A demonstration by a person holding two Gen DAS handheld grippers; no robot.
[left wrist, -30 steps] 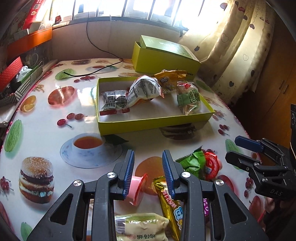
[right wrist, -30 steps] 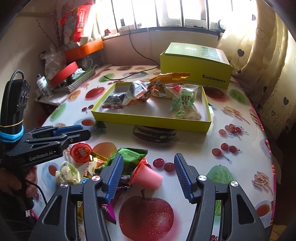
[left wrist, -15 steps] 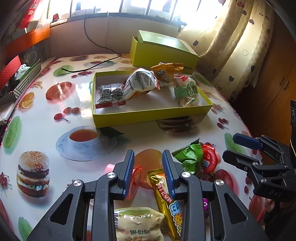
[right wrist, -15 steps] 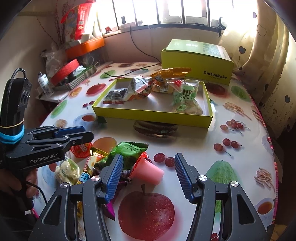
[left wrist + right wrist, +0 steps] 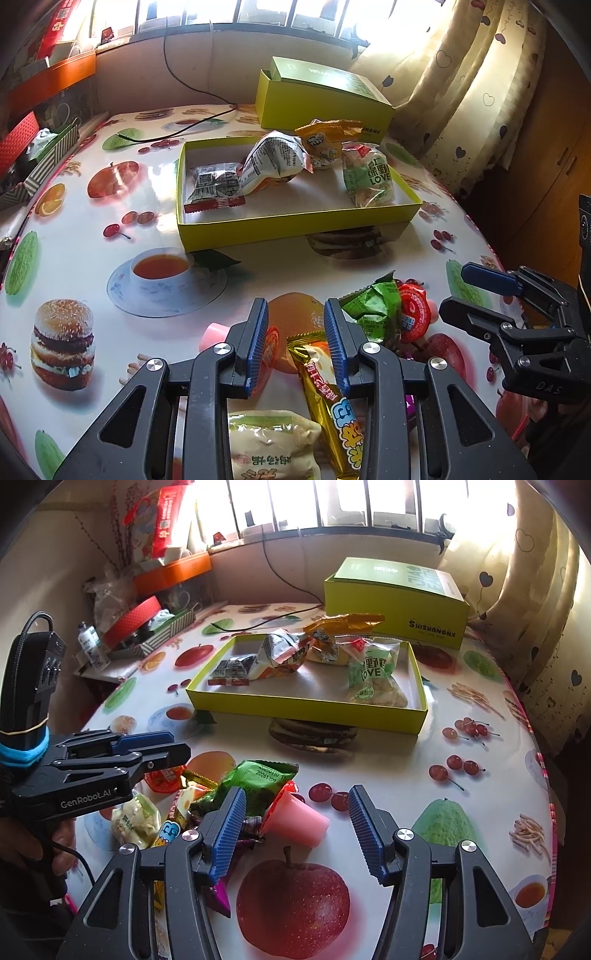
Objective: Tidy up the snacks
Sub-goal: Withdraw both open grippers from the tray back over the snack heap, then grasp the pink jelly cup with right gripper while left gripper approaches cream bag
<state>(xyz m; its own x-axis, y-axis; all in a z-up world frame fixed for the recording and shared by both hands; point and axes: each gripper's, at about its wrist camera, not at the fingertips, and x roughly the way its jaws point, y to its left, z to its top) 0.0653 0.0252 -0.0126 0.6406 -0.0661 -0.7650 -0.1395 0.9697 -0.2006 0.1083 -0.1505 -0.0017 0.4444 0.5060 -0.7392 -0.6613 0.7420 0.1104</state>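
The left gripper [image 5: 295, 343] stands narrowly open over the snack pile [image 5: 207, 797], near side of the tray [image 5: 280, 227], gripping nothing I can make out. The right gripper [image 5: 295, 830] gapes wide and empty beside a pink cup [image 5: 299, 819]. Four packets already lie in the tray.

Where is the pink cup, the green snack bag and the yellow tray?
pink cup [image 5: 295, 818], right wrist view, on its side wall.
green snack bag [image 5: 255, 781], right wrist view, middle of the wrapper.
yellow tray [image 5: 295, 710], right wrist view, on its near outer wall.
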